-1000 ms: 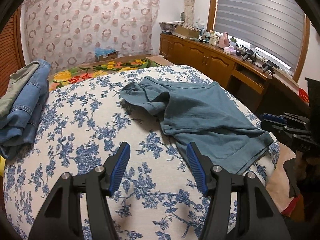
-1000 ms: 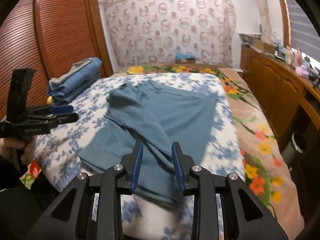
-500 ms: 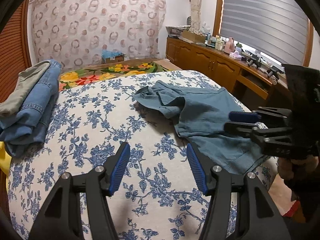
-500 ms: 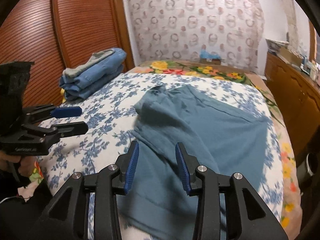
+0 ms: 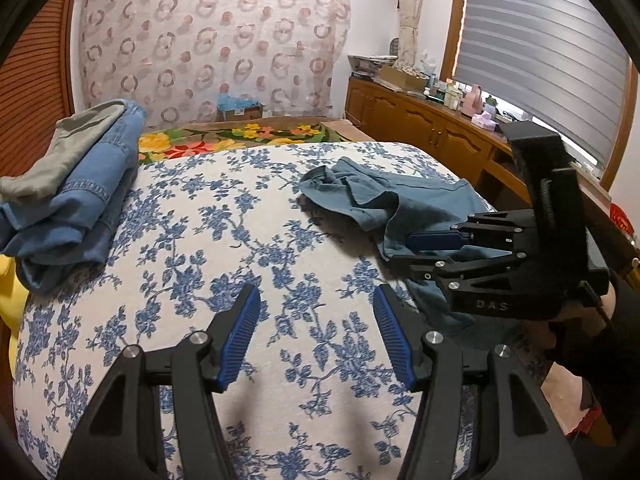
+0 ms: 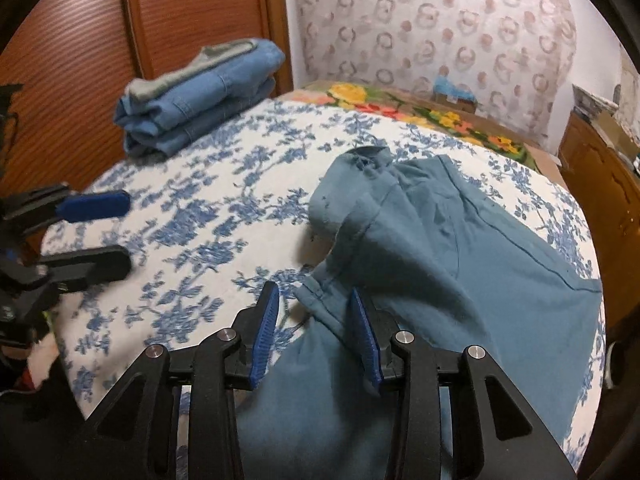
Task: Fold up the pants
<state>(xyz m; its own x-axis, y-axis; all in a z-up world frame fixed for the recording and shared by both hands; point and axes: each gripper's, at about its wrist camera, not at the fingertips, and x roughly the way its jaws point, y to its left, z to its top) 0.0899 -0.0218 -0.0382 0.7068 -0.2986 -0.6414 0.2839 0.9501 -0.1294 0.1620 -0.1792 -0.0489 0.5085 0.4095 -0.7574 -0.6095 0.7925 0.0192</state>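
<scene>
Both grippers level, jaws apart.
Left gripper (image 5: 316, 336) gapes wide, low and near; right gripper (image 6: 314, 330) sits narrower, fingers (image 6: 362, 332) parted, pointing far.

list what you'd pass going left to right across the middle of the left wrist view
stack of folded jeans → bare stretch of the blue floral bedspread → rumpled teal pants → right gripper, fingers open at the pants' edge

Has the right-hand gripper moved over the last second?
Yes. The right gripper has slid leftward across the teal pants, toward the folded jeans, reaching their bunched left edge.
</scene>
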